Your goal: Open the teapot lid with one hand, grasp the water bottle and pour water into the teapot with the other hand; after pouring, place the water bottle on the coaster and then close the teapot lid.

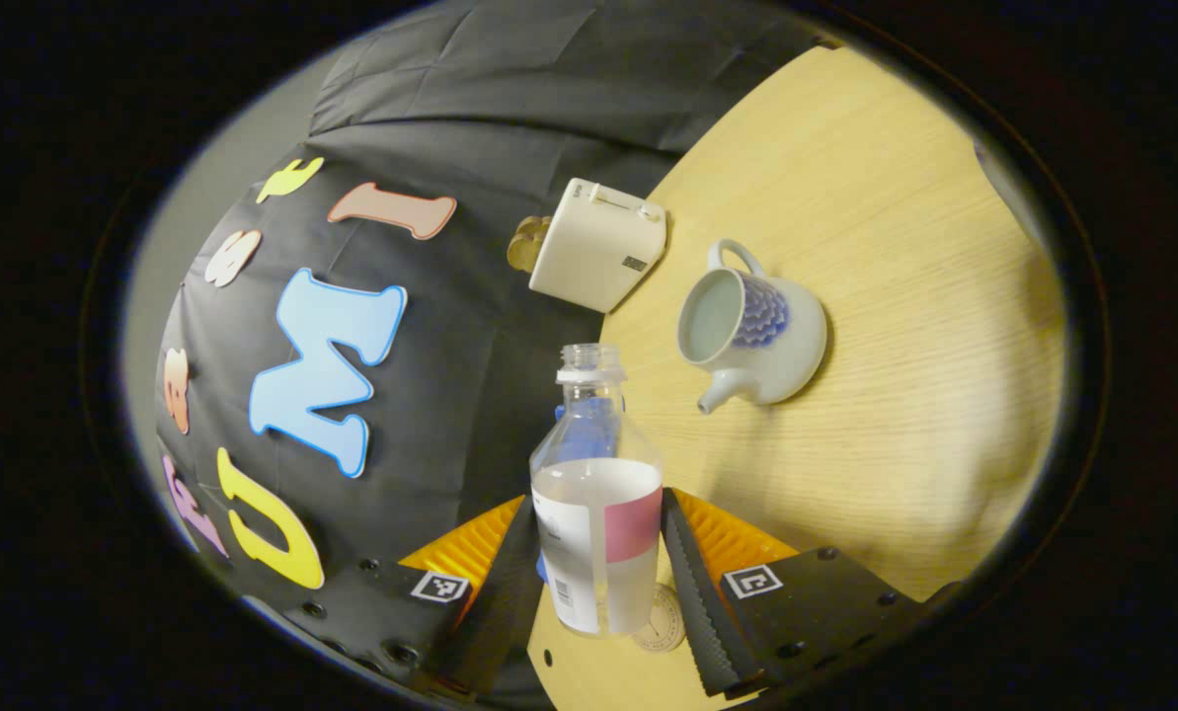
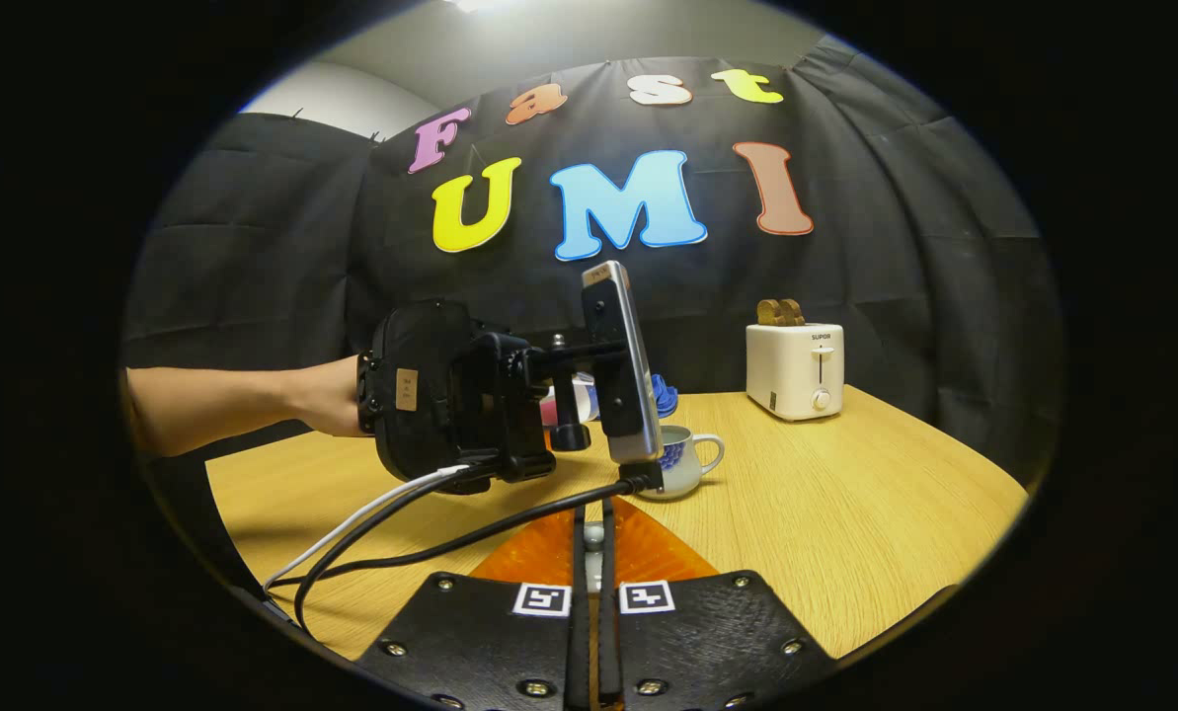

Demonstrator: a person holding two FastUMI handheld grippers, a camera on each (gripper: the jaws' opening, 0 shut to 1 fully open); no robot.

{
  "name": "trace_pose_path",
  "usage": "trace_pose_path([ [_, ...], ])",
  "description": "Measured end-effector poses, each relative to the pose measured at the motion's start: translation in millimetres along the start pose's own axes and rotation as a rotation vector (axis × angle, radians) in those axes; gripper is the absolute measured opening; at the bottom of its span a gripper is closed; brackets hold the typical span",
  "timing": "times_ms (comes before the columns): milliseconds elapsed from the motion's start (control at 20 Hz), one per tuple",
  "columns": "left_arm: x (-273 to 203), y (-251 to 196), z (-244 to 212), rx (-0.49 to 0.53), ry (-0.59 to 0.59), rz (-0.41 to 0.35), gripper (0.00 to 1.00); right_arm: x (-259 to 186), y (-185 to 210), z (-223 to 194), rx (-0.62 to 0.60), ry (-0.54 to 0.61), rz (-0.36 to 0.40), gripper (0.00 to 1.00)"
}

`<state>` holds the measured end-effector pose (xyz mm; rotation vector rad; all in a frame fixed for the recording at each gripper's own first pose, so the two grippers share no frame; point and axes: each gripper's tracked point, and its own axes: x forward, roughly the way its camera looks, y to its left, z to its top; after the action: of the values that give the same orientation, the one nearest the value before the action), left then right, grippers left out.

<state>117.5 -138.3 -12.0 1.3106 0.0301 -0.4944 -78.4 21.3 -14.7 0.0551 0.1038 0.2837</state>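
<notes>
In the left gripper view the left gripper has its jaws closed on the water bottle, one finger pressing each side of its labelled lower body. The bottle is uncapped, its open neck pointing toward twelve o'clock, and it holds clear water up to about the top of the label. Beneath the bottle's base, at six o'clock, a round coaster lies on the wooden bench; whether the bottle touches it cannot be told. The teapot sits on the bench at one o'clock from the bottle, well apart, lid off, its open mouth facing the camera, spout toward the bottle and handle away. A white toaster stands near the bench edge at eleven o'clock from the teapot, with toast in its slot.

In the right gripper view the right gripper has its jaws drawn nearly together around a small pale thing at their tips; it cannot be told what it is. A hand reaches in from nine o'clock holding the left gripper's body, with cables trailing toward seven o'clock. The teapot shows just behind it, the toaster at two o'clock
</notes>
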Motion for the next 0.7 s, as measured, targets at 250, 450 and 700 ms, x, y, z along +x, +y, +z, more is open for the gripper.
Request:
trace_pose_path([
  [250, 7.1, -2.3, 5.6, 0.088, 0.019, -0.061, 0.84, 0.7, -0.9, -2.2, 0.014, 0.012, 0.002, 0.04],
  [450, 3.2, 9.8, 12.7, 0.177, 0.028, -0.049, 0.84, 1.0, -1.7, -3.5, 0.028, 0.022, 0.004, 0.04],
  [700, 2.3, 11.9, 11.1, 0.224, 0.057, -0.074, 0.84, 0.0, -1.0, -5.4, 0.042, 0.035, 0.015, 0.04],
])
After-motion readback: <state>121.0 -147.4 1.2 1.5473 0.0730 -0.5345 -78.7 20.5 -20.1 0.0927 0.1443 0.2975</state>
